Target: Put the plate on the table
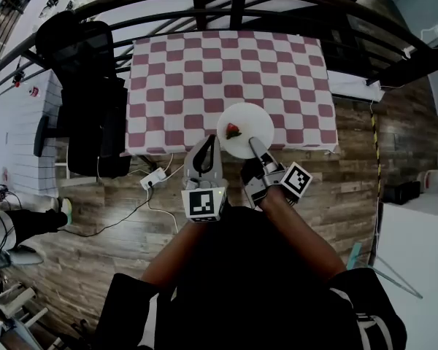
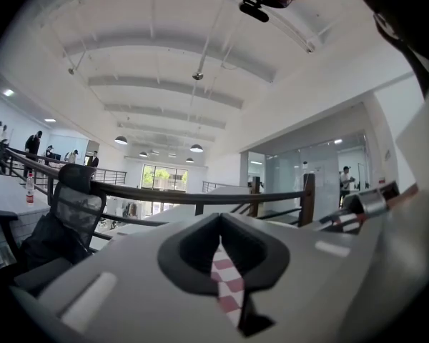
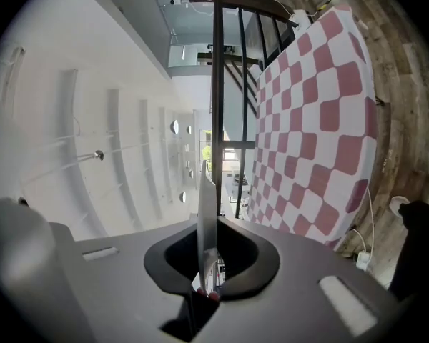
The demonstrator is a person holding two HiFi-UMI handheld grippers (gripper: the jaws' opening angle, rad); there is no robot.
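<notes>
The plate point(image 1: 247, 122) is white and round; it is over the near edge of the table point(image 1: 197, 71), mostly above the red and white cloth point(image 1: 277, 64), with its near rim poking out past the edge; I cannot tell if it rests on the cloth or hangs just over it. On the plate sits one small red thing point(image 1: 233, 130) with a bit of green (maybe a strawberry); it lies left of the middle, and the plate holds nothing else.

The right claw point(image 1: 253, 143) is clamped on the plate's near rim; in the right gripper view the plate point(image 3: 206, 206) shows edge-on as a thin strip pinched between the dark pads point(image 3: 237, 252), with the cloth point(image 3: 314, 120) beyond it.

The left claw point(image 1: 211, 143) is just left of the plate and not touching it; its jaws are together and hold nothing; in the left gripper view only a thin strip of the cloth point(image 2: 226, 281) shows through the slit between them.

A black chair point(image 1: 87, 86) stands at the table's left side; a white power strip point(image 1: 155, 178) lies on the wood floor point(image 1: 350, 188) below the table's edge.
</notes>
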